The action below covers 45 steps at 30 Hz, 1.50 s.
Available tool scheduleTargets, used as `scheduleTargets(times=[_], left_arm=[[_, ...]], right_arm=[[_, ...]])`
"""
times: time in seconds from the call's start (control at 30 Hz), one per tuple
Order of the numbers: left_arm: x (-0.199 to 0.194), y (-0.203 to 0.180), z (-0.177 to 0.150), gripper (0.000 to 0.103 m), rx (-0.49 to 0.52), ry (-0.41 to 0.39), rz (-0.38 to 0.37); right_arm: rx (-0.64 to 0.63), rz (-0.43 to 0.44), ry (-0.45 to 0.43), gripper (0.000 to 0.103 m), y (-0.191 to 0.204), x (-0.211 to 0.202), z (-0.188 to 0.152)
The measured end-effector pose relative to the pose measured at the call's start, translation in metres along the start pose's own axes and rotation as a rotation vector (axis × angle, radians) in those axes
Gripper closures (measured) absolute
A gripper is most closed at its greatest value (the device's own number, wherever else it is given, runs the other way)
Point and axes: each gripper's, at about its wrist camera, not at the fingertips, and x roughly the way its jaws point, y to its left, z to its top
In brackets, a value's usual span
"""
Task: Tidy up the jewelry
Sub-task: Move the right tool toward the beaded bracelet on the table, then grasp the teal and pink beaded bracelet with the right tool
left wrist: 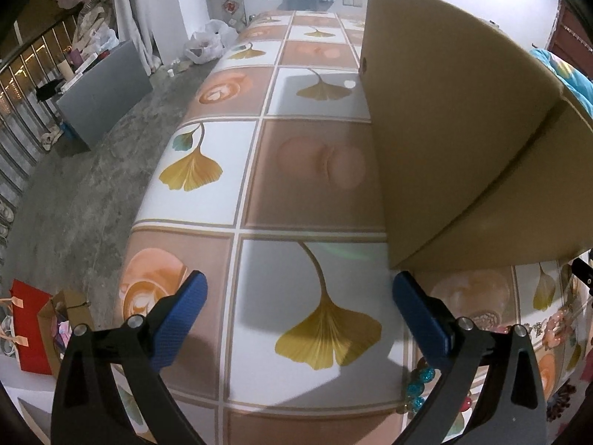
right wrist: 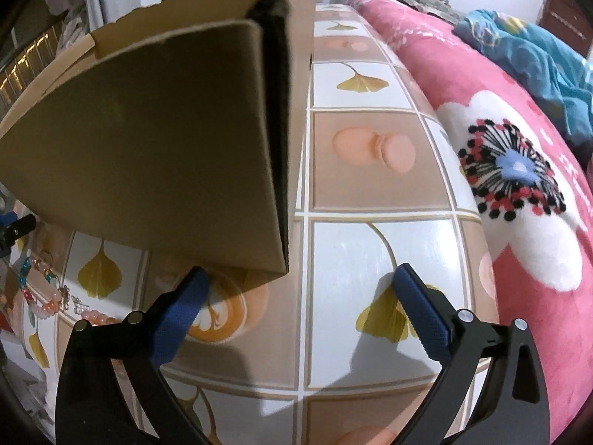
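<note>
- A tall cardboard box [left wrist: 456,141] blocked the worktop's [left wrist: 307,170] middle.
- Bare cloth lay open toward the left edge.
- A pink blanket [right wrist: 519,222] crowded the right edge.

Brown cardboard box [right wrist: 148,141] sitting upright on table, flaps standing open. Beaded jewelry [right wrist: 48,296], pink, orange, teal, lying bunched just beside box.

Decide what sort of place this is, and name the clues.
Probably a lived-in room at home: a floral blanket lies beside the patterned tablecloth, and shopping bags sit on a bare concrete floor.
</note>
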Motion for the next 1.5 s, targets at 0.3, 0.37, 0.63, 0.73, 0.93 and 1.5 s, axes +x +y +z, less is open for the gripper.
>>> scheduleTargets(times=[0.3, 0.37, 0.63, 0.73, 0.93, 1.5], left_arm=[[-0.008, 0.001, -0.003, 0.006, 0.034, -0.030, -0.020], [-0.020, 0.002, -0.005, 0.006, 0.021, -0.066, -0.063], [-0.072, -0.006, -0.039, 0.023, 0.059, -0.157, -0.217], [-0.072, -0.018, -0.051, 0.035, 0.088, -0.140, -0.241], [-0.057, -0.039, -0.055, 0.055, 0.160, -0.087, -0.218], [-0.046, -0.045, -0.059, 0.070, 0.270, -0.048, -0.171]], right_arm=[[-0.029, -0.011, -0.049, 0.008, -0.006, -0.009, -0.009], [-0.012, 0.009, -0.081, 0.008, -0.009, -0.022, -0.009], [-0.023, 0.268, -0.223, 0.016, 0.002, -0.096, -0.029], [-0.018, 0.412, -0.171, 0.029, 0.029, -0.099, -0.039], [-0.035, 0.520, -0.063, 0.059, 0.073, -0.083, -0.058], [-0.168, 0.475, 0.003, 0.089, 0.125, -0.050, -0.031]])
